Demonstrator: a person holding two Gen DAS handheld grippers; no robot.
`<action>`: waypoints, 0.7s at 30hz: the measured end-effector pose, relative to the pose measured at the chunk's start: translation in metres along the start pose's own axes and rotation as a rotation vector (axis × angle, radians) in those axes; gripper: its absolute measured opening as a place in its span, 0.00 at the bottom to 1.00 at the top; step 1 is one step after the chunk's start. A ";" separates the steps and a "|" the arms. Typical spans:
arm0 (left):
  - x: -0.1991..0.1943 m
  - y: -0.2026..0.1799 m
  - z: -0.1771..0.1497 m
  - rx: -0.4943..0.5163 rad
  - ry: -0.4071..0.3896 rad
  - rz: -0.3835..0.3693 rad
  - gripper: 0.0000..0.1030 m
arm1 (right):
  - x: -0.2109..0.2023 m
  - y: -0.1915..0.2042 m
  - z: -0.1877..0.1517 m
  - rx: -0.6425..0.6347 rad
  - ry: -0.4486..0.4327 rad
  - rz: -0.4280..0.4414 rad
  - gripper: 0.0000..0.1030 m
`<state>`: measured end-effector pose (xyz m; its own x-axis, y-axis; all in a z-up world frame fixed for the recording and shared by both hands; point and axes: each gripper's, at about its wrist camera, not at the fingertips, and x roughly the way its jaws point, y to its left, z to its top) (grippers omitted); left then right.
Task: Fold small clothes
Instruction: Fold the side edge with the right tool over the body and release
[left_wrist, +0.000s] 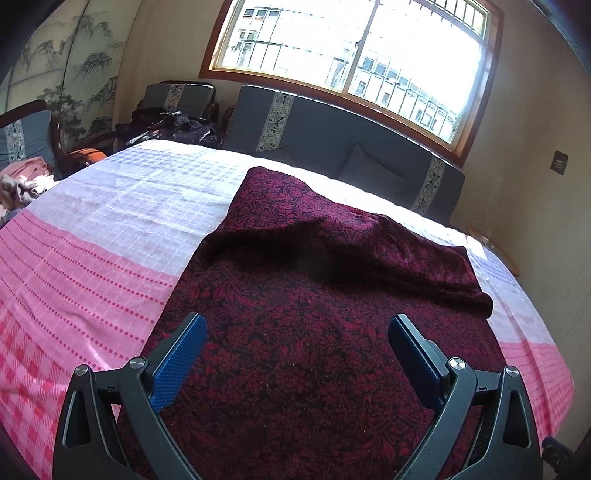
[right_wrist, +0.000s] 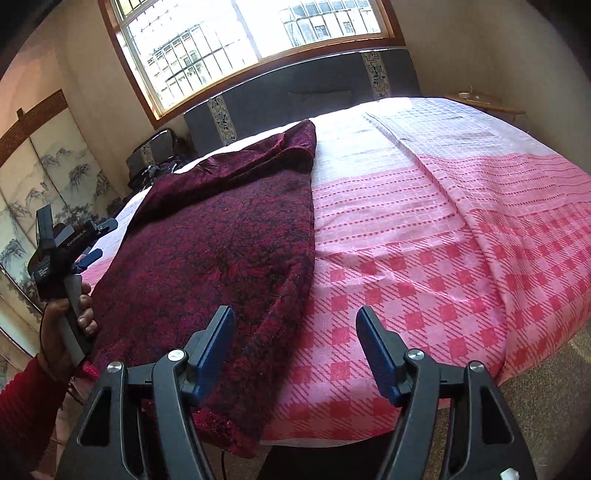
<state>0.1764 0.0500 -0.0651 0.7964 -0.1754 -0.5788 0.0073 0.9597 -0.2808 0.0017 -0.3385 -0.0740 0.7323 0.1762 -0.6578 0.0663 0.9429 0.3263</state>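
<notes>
A dark red floral garment (left_wrist: 295, 332) lies spread on the pink and white bed cover (left_wrist: 92, 258), with its far part folded back over itself toward the right. My left gripper (left_wrist: 297, 328) is open and empty, hovering above the garment's near part. In the right wrist view the garment (right_wrist: 229, 236) lies at the left and its near edge hangs over the bed's front. My right gripper (right_wrist: 295, 328) is open and empty above the garment's right edge and the bed cover (right_wrist: 424, 240). The left gripper (right_wrist: 96, 240) shows at the far left, held in a hand.
A grey headboard (left_wrist: 332, 133) and a barred window (left_wrist: 351, 55) stand behind the bed. Dark clothes (left_wrist: 173, 127) sit on a chair at the back left, pink cloth (left_wrist: 22, 181) at the far left. A small wooden table (right_wrist: 480, 101) stands by the bed's far right.
</notes>
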 end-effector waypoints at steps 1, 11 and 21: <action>-0.007 0.000 -0.003 0.010 -0.005 0.015 0.95 | 0.000 0.000 -0.001 0.002 -0.003 0.003 0.64; -0.063 -0.001 -0.035 0.109 -0.032 0.097 0.95 | 0.007 -0.004 -0.028 0.050 0.022 0.066 0.64; -0.094 0.002 -0.051 0.198 -0.019 0.147 0.95 | 0.002 0.004 -0.039 0.044 0.034 0.125 0.64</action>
<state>0.0711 0.0574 -0.0505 0.8091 -0.0287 -0.5869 0.0078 0.9992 -0.0382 -0.0232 -0.3233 -0.1002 0.7132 0.3017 -0.6327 0.0063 0.8998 0.4362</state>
